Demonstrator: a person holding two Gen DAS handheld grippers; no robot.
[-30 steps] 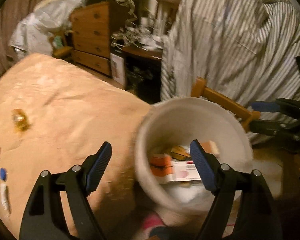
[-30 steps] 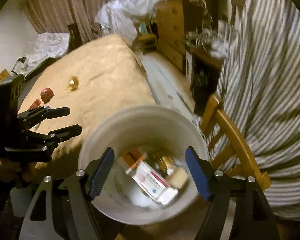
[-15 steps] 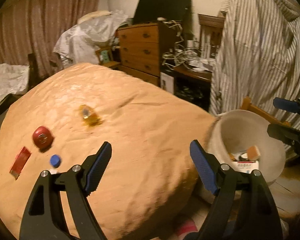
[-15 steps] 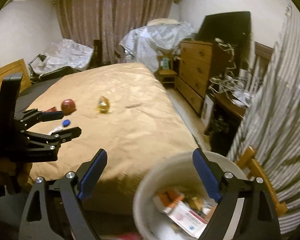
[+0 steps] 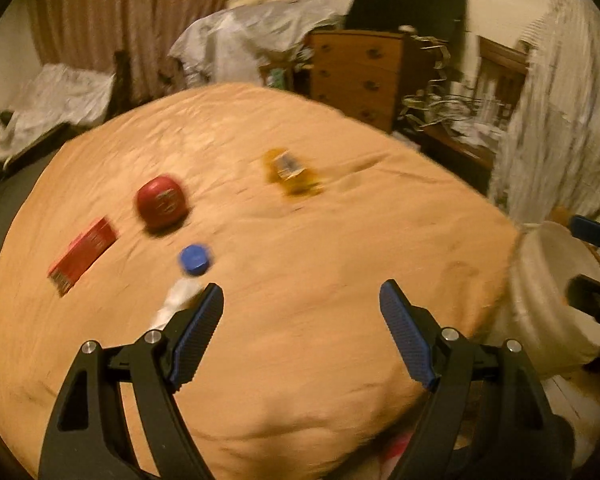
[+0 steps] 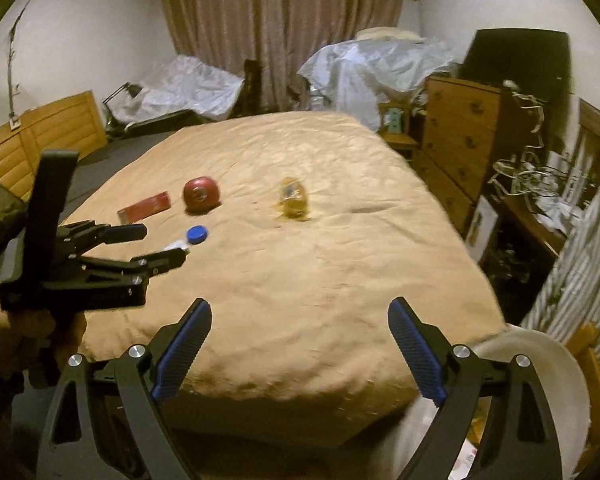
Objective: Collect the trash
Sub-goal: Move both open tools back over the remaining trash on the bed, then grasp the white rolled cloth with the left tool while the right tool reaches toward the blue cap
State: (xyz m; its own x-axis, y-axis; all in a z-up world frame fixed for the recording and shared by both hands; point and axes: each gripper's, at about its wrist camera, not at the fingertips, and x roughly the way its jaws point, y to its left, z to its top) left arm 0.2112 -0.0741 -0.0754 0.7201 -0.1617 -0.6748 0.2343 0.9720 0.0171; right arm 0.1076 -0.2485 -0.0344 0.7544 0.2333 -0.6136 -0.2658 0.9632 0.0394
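Trash lies on the tan bed cover (image 5: 300, 280): a red round item (image 5: 162, 201), a flat red packet (image 5: 82, 255), a white tube with a blue cap (image 5: 195, 259) and a crumpled yellow wrapper (image 5: 290, 174). They also show in the right wrist view: the red round item (image 6: 201, 194), the packet (image 6: 145, 207), the blue cap (image 6: 197, 234), the wrapper (image 6: 293, 200). My left gripper (image 5: 301, 312) is open and empty, just short of the tube. It also shows in the right wrist view (image 6: 156, 246). My right gripper (image 6: 300, 334) is open and empty over the bed's near edge. The white bin (image 6: 556, 384) stands at the bed corner.
A wooden dresser (image 6: 460, 128) and a cluttered dark side table (image 6: 532, 216) stand right of the bed. A wooden chair (image 6: 592, 364) under striped cloth is beside the bin. Covered furniture and curtains are at the back. A wooden headboard (image 6: 40, 132) is at left.
Both grippers have swung up and left, away from over the bin, and now face the bed. The left gripper is closer to the tube and blue cap.
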